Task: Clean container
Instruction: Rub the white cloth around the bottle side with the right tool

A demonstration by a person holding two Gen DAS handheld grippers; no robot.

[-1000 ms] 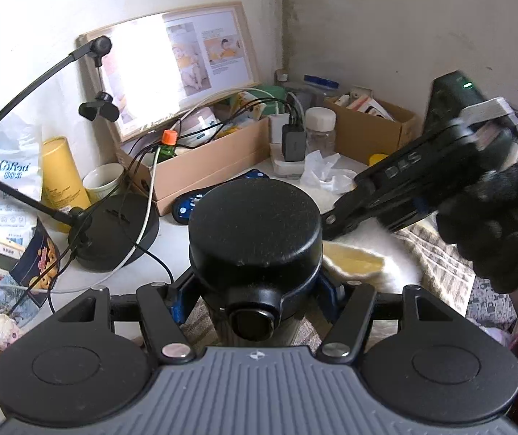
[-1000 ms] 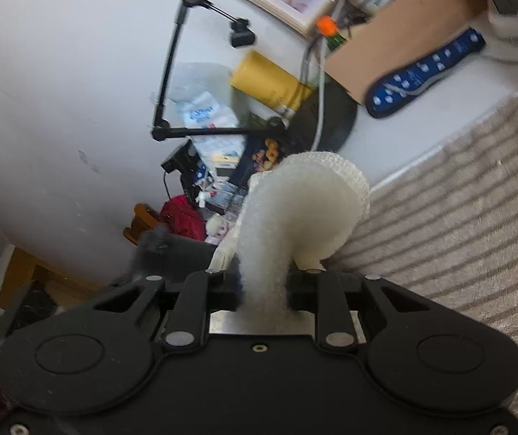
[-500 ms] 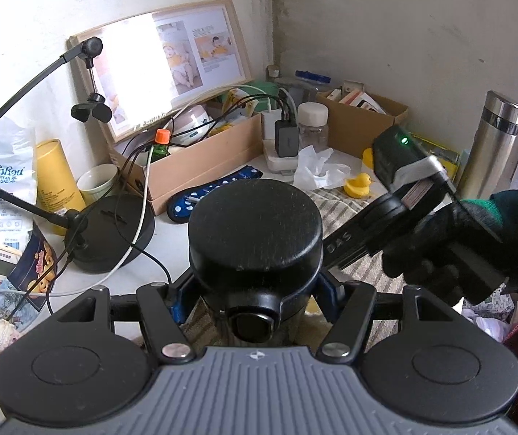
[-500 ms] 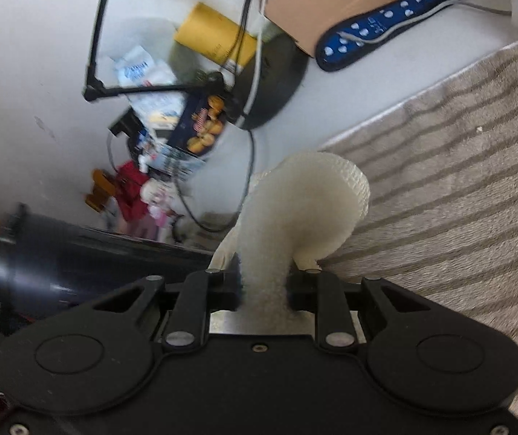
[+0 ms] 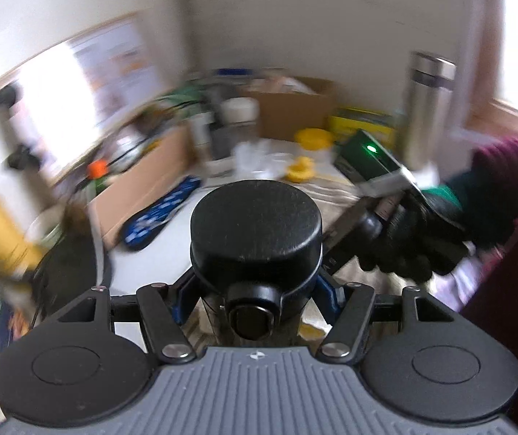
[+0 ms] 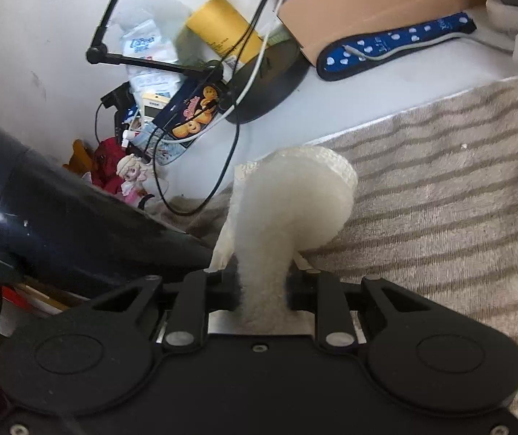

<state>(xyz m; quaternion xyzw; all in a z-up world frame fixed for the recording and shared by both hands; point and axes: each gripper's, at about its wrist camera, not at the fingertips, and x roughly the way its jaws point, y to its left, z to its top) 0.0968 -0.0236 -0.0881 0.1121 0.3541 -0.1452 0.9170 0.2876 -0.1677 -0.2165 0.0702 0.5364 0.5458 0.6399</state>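
Cluttered white tabletop [image 6: 386, 94], half covered by a nubby beige towel with grey stripes [image 6: 458, 199]; cardboard box [image 6: 378, 3], blue dotted power strip [image 6: 397, 43] and round black lamp base [image 6: 270, 87] all beyond the towel's far edge

Left gripper [image 5: 255, 290] clenched round a black flask [image 5: 255, 224], smooth matte round lid facing the left wrist camera, push button below it; same grip as half a second ago, though background now smeared by motion blur

Right gripper [image 6: 262, 290] pinching a cream scrubbing cloth [image 6: 295, 203], fuzzy, waffle-textured at the edge, curled over above the towel; grasp unchanged

Flask's glossy dark body [image 6: 70, 217] lying slantwise left of the cloth, just beside it, larger and closer than half a second ago

Gloved hand [image 5: 404, 239] on the right gripper's handle, right of the flask lid; brushed steel thermos [image 5: 427, 101] upright behind it
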